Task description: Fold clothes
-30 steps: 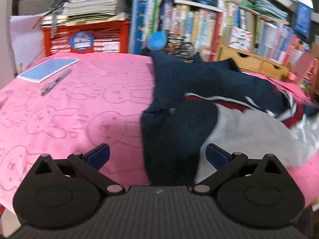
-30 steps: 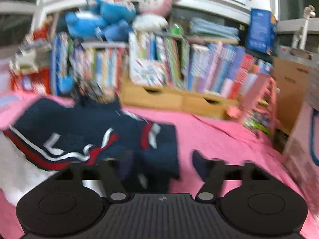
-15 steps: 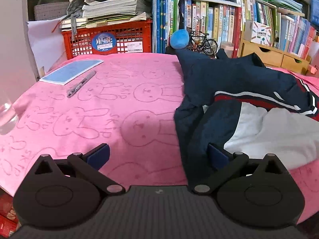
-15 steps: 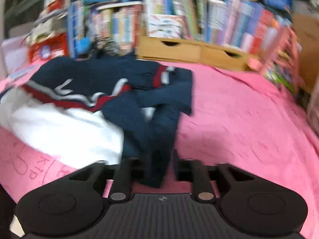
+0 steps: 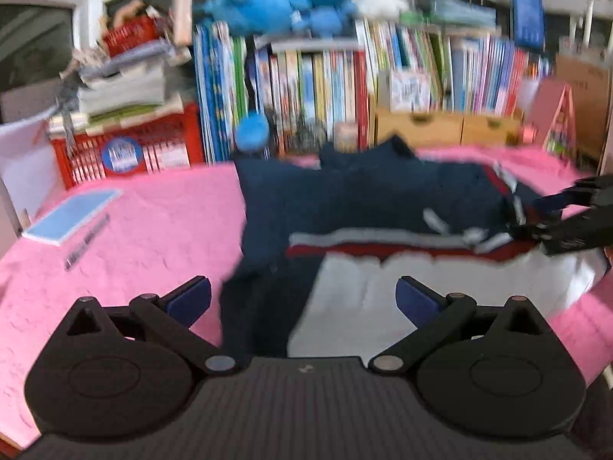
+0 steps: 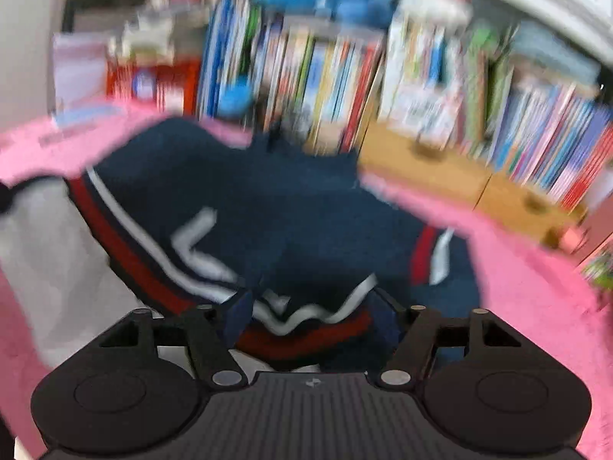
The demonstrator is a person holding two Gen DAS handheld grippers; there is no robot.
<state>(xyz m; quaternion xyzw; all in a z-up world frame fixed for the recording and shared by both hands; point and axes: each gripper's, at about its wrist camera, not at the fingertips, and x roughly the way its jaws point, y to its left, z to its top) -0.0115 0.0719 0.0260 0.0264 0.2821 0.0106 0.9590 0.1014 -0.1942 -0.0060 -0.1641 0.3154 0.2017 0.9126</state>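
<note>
Across the middle of both frames the pink blanket [image 5: 161,222] carried the navy, red and white jacket [image 5: 345,199]. Bottom centre, the left gripper [image 5: 302,299] stood wide apart; the right gripper [image 6: 310,318] was parted around bunched jacket fabric.

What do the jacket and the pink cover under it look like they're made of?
Jacket: soft matte knit or fleece, probably; it slumps in rumpled folds, and blur hides the weave. Pink cover: plush, towel-like cloth with a fuzzy nap and no shine.
</note>
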